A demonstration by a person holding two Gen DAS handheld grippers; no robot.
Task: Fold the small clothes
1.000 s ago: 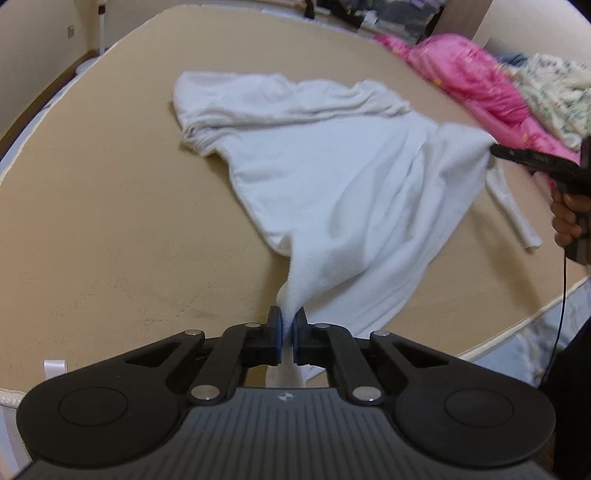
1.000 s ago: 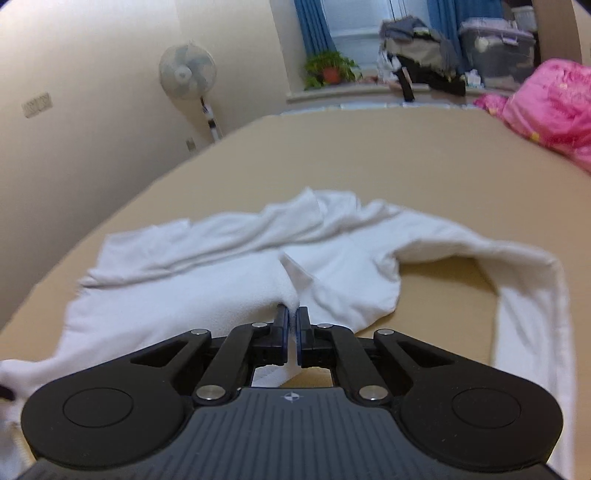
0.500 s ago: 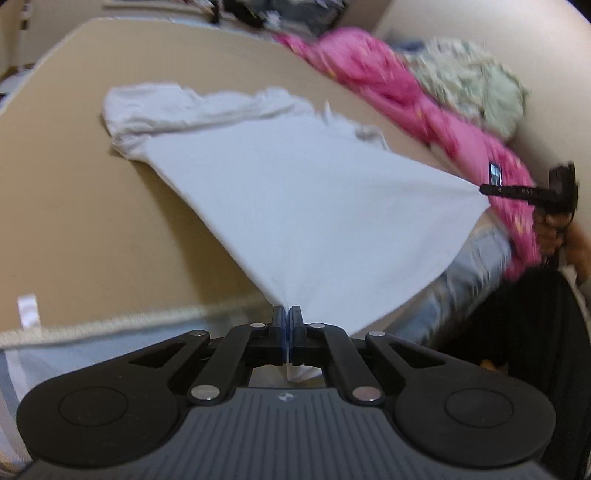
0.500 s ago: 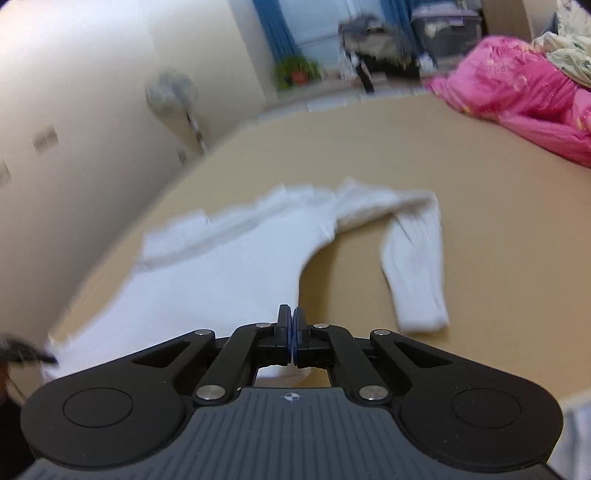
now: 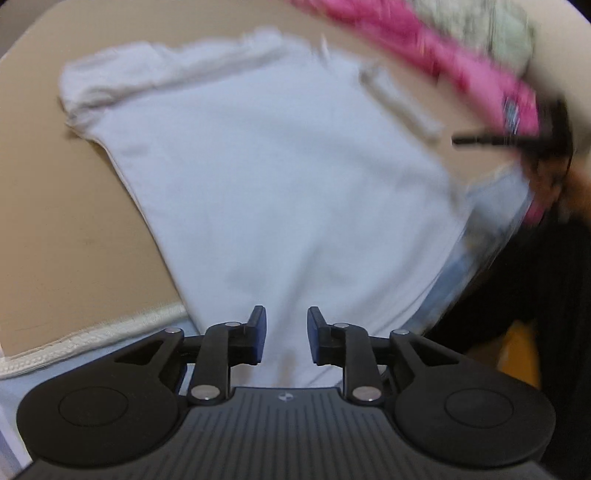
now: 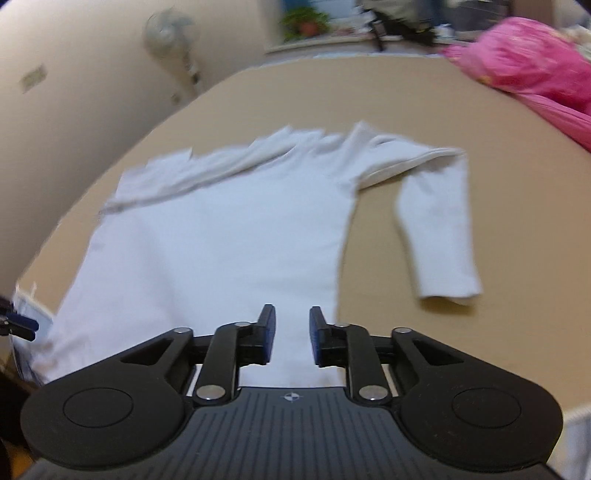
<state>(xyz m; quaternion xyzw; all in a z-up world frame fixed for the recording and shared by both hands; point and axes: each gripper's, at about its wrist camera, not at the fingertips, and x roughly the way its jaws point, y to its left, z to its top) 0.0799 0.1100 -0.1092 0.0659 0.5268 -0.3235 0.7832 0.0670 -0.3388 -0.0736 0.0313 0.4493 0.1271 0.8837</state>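
A white long-sleeved shirt (image 5: 266,177) lies spread flat on the tan bed, its hem hanging over the near edge. It also shows in the right wrist view (image 6: 229,236), with one sleeve (image 6: 439,229) bent down at the right. My left gripper (image 5: 283,332) is open and empty just above the hem at the left corner. My right gripper (image 6: 289,332) is open and empty above the hem at the right corner. The right gripper also appears blurred at the right of the left wrist view (image 5: 517,140).
The tan bed cover (image 5: 55,206) has a white corded edge (image 5: 92,339) at the front. A pink quilt (image 6: 535,74) and a pale patterned blanket (image 5: 480,33) lie along the far side. A standing fan (image 6: 173,37) and a windowsill with a plant (image 6: 306,22) are behind.
Both grippers were shut on the shirt's hem corners and pulled it taut toward the bed edge. Now both have opened and let go, and the shirt lies flat.
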